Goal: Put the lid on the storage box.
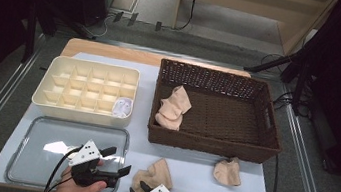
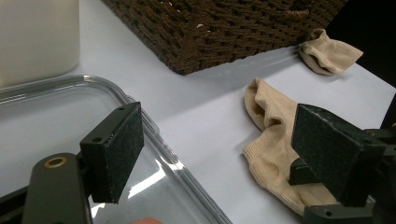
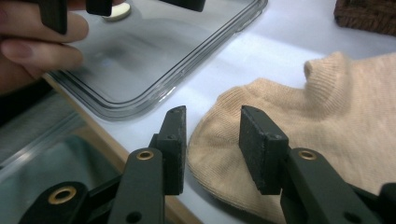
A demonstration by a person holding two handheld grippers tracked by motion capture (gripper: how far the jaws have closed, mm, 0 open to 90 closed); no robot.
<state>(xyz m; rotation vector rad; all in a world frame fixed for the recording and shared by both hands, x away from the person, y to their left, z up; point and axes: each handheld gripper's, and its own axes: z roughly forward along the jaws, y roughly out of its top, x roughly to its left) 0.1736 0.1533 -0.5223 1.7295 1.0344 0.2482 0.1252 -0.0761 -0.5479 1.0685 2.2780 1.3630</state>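
Note:
A beige sock lies crumpled on the white table near the front edge. My right gripper comes in low from the front. In the right gripper view its jaws stand apart over the sock's near hem, with the pads not pressing on it. My left gripper hovers open over the right corner of a clear plastic tray, left of the sock. In the left gripper view nothing sits between its pads, and the sock lies beyond them. A second beige sock rests in front of the basket.
A brown wicker basket at the back right holds beige socks. A cream compartment box at the back left has a white item in one cell. The table's front edge is right under both hands.

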